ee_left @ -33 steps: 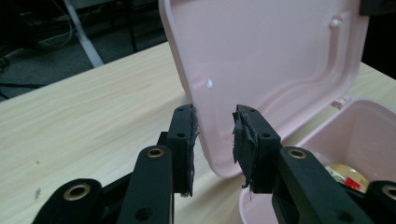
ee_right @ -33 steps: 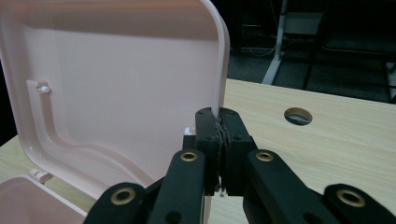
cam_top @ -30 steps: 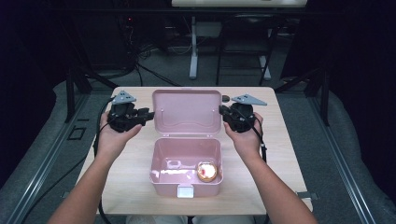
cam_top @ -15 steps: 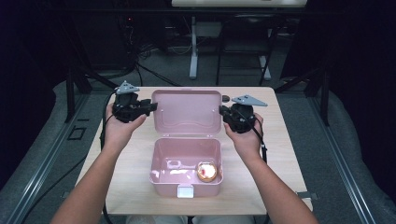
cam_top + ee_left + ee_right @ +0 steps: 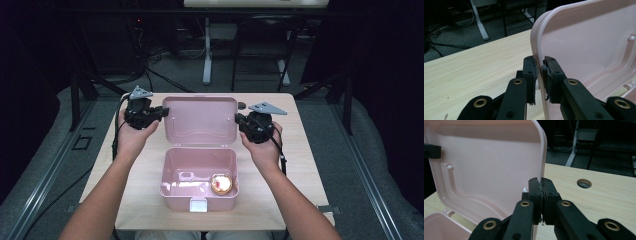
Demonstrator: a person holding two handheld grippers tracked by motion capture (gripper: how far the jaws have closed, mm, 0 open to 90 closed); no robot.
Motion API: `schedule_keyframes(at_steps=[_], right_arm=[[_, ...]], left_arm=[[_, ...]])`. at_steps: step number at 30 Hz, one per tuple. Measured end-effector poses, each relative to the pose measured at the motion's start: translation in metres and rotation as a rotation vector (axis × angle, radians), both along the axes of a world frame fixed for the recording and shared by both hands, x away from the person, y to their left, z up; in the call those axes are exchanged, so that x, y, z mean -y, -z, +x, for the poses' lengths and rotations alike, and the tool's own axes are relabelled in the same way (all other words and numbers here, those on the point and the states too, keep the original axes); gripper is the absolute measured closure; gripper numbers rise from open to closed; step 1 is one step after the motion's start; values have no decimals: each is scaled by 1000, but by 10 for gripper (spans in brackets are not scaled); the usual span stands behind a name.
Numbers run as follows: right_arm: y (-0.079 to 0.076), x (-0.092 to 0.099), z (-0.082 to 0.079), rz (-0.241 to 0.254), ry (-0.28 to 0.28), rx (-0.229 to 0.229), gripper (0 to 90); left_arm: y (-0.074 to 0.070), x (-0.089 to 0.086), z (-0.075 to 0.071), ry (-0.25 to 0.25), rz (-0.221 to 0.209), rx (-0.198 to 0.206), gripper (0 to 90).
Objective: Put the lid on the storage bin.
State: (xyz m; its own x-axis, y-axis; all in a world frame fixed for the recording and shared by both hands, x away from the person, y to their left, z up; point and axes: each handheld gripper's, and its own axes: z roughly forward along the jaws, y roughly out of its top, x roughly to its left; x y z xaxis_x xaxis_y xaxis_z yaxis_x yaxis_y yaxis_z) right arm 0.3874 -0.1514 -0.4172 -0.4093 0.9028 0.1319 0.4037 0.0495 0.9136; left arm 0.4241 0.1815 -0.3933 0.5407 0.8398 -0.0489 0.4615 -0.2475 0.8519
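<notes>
- A pink plastic box (image 5: 199, 175) is seen at the middle of the wooden table (image 5: 300, 165), near the person's edge, with its hinged lid (image 5: 200, 120) standing raised behind it, the inside facing the person.
- A small round, shiny orange-gold object (image 5: 221, 184) lies inside the box toward its right front corner; what it is cannot be made out.
- The lid is judged thin, light and fairly stiff, with a smooth, probably slippery surface; its rolled rim is judged the best place to be taken hold of, since the flat panel offers nothing to pinch.
- The lid's left rim is pinched by the left gripper (image 5: 539, 75): its jaws are closed onto the edge, one pad on each face.
- The right rim is clamped in the same way by the right gripper (image 5: 541, 195), its jaws drawn nearly together with the thin edge between them.
- An even pull from both sides is judged necessary, as a one-sided pull could twist the lid at the hinge.
- A white latch tab (image 5: 198, 205) is seen at the box's front wall.
- The hinge itself is hidden behind the box's back wall in the high view.
- A round hole in the tabletop (image 5: 584, 183) is seen beyond the right gripper.
- The room behind the table is dark; only stand legs (image 5: 207, 50) and cables are distinguished.
</notes>
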Motion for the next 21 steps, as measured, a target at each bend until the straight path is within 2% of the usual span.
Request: schedule_keyframes(at_steps=[7,21], right_arm=[[-1,0,3,-1,-1,-17,858],[-20,0,17,34,0,-25,825]], left_arm=[[-1,0,-2,1,2,3,803],[-2,0,-6,4,-5,11,806]])
